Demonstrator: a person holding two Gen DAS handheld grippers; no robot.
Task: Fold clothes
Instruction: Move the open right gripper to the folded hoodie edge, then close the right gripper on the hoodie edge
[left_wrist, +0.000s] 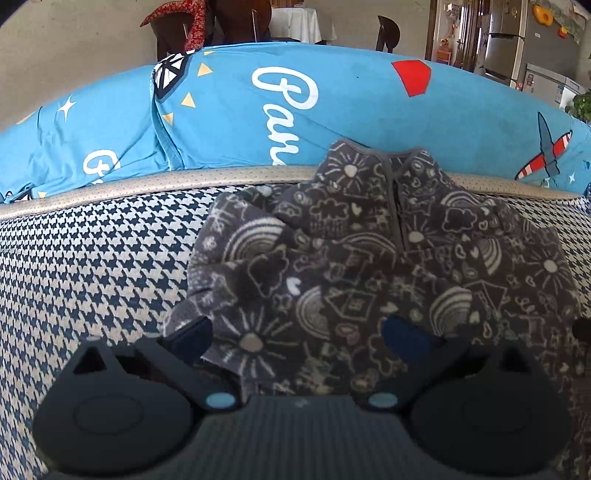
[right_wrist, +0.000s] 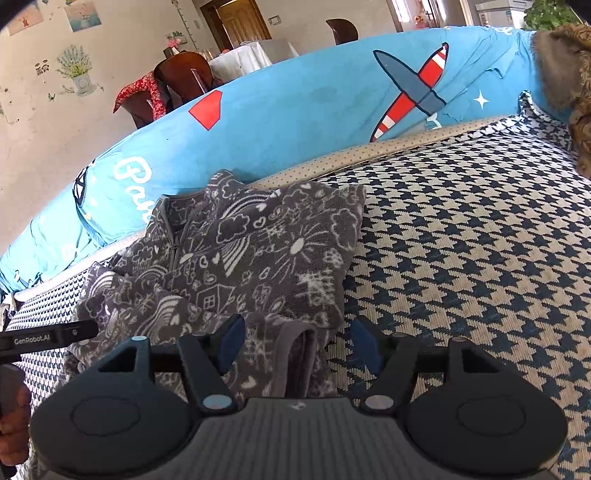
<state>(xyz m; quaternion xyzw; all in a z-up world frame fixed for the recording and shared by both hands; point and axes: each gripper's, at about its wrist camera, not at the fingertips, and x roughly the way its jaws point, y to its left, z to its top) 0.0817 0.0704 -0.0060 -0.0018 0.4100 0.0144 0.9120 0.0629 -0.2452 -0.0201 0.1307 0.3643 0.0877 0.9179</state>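
A dark grey fleece top (left_wrist: 369, 258) with white doodle print and a half zip lies on a houndstooth-covered cushion (left_wrist: 92, 266), collar toward the back. Its sleeves look folded inward. My left gripper (left_wrist: 299, 332) is open above the top's near left part, fingers spread over the fabric without gripping it. In the right wrist view the same top (right_wrist: 258, 251) lies left of centre. My right gripper (right_wrist: 299, 343) is open over its near right hem, one finger above cloth and the other above the cushion (right_wrist: 461, 240).
A long blue printed cushion (left_wrist: 332, 103) runs along the back edge. The left gripper's body (right_wrist: 48, 338) and a hand show at the left edge. A brown furry item (right_wrist: 576, 85) sits at the far right. Chairs and a white-covered table (left_wrist: 295, 22) stand behind.
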